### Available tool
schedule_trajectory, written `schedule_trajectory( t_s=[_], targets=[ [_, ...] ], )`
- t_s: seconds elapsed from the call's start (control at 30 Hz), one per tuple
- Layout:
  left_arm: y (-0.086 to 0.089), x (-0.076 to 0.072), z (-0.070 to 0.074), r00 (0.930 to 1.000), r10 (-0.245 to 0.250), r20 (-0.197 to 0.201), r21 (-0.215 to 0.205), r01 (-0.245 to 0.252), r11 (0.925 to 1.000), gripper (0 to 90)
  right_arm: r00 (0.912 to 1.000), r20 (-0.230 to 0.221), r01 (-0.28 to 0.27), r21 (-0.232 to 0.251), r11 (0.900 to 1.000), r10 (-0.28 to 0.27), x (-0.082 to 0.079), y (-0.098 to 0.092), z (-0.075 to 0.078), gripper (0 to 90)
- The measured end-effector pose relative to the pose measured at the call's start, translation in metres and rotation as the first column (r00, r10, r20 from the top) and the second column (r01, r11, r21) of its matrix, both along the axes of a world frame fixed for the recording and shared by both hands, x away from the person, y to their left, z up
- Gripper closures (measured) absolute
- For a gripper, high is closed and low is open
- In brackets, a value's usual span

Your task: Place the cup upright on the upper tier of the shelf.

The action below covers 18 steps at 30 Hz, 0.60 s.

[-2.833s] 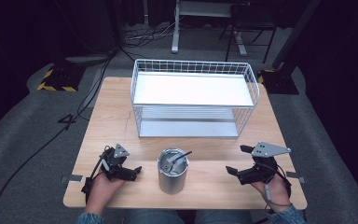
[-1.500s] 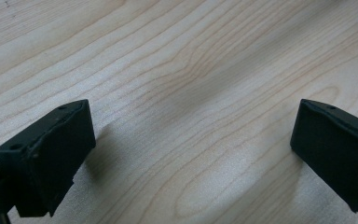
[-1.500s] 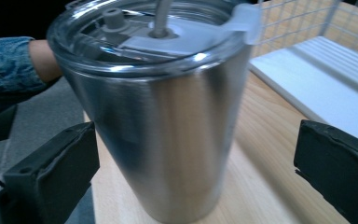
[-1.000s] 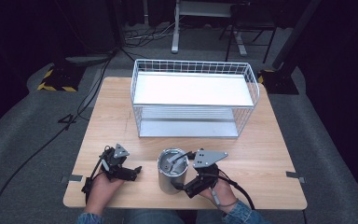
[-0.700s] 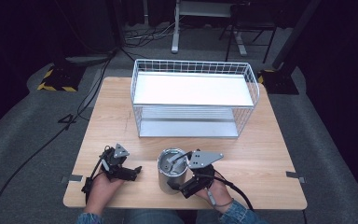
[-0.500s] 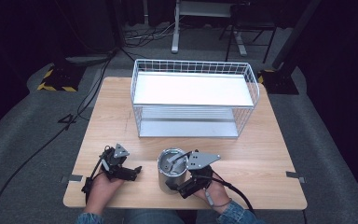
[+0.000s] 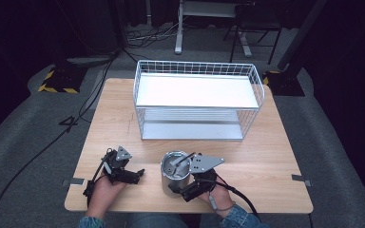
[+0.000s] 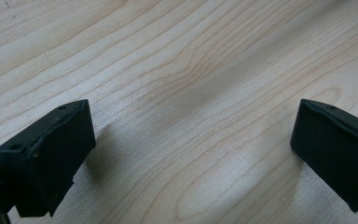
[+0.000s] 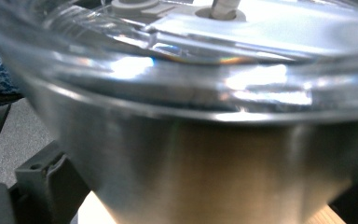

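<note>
On the table (image 7: 275, 142), a wire basket (image 7: 197, 102) stands toward the far side, roughly centred. Near the front edge, a metal cup (image 7: 175, 173) stands before the basket, well apart from it, with a utensil (image 7: 180, 160) leaning inside. The right gripper (image 7: 190, 190) sits just beside the cup on its right, jaws at its wall. The left gripper (image 7: 133, 175) rests on the table left of the cup, apart from it.

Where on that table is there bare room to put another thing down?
Bare wood lies left of the wire basket, right of it, and on the front right beyond the right tool. The front middle is crowded: the metal cup stands between the two tools, the left tool beside it.
</note>
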<state>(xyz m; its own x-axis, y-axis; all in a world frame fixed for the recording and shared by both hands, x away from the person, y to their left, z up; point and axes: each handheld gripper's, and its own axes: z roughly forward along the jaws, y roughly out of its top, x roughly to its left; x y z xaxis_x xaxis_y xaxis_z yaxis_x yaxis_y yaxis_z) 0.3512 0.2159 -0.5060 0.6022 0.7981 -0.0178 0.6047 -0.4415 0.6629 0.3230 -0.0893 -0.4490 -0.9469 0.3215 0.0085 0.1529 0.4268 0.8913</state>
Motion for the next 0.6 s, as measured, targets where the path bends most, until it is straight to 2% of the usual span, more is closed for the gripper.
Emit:
schedule_trajectory(
  t_s=[0.3, 0.5, 0.6],
  targets=[
    [0.0, 0.0, 0.0, 1.0, 0.0, 0.0, 0.0, 0.0, 1.0, 0.3, 0.9993, 0.019, 0.031, -0.014, 0.999, -0.031, 0.0, -0.002, 0.006, 3.8],
    [0.0, 0.0, 0.0, 1.0, 0.001, -0.002, -0.002, -0.001, 1.0, 0.3, 0.9992, 0.019, 0.034, -0.002, 0.999, -0.034, 0.003, -0.006, 0.021, 3.8],
    [0.0, 0.0, 0.0, 1.0, 0.001, -0.003, -0.002, -0.001, 1.0, 0.3, 0.9991, 0.022, 0.035, -0.001, 0.999, -0.035, 0.005, -0.007, 0.034, 3.7]
  ],
)
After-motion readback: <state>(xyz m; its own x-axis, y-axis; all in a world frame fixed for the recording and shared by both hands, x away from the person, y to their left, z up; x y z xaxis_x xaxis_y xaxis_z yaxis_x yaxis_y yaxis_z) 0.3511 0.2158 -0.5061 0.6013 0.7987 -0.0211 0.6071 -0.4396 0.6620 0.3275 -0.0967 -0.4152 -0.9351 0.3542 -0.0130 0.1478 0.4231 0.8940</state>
